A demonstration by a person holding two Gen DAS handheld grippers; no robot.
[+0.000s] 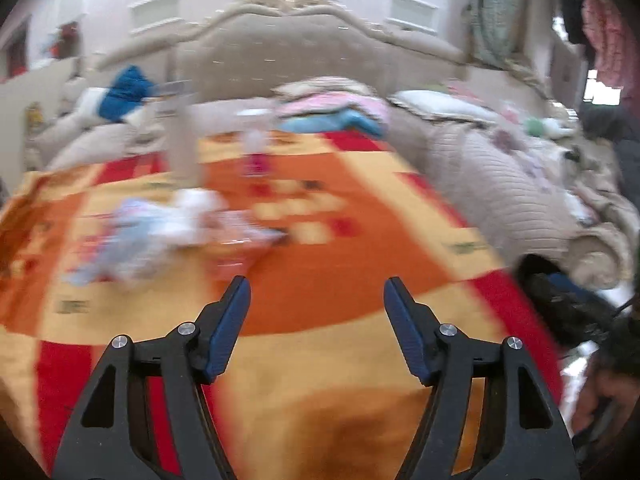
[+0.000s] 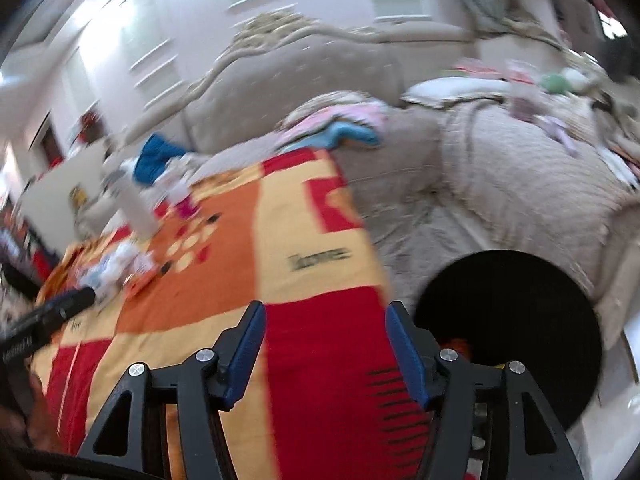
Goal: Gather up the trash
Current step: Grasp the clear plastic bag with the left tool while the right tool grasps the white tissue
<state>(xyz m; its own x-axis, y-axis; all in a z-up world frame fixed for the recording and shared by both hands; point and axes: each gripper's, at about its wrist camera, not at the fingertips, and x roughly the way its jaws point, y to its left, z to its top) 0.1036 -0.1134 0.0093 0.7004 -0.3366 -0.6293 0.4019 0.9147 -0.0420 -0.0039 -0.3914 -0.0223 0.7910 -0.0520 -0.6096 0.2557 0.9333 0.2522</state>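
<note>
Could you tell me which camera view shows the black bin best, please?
The right wrist view: the black bin shows its whole round opening beside the bed, just right of the right gripper. The left wrist view catches only a blurred dark shape at its right edge.

the left tool [image 1: 317, 284] tilts downward, its blue-padded fingers [image 1: 230, 328] spread apart with nothing between them. the right tool [image 2: 325, 310] tilts downward too, likewise parted and empty.

A home bedroom: an ornate beige upholstered headboard [image 1: 304, 40], an orange, red and yellow patterned blanket [image 1: 340, 280], white pillows [image 1: 440, 104] and folded clothes [image 1: 336, 110]
</note>
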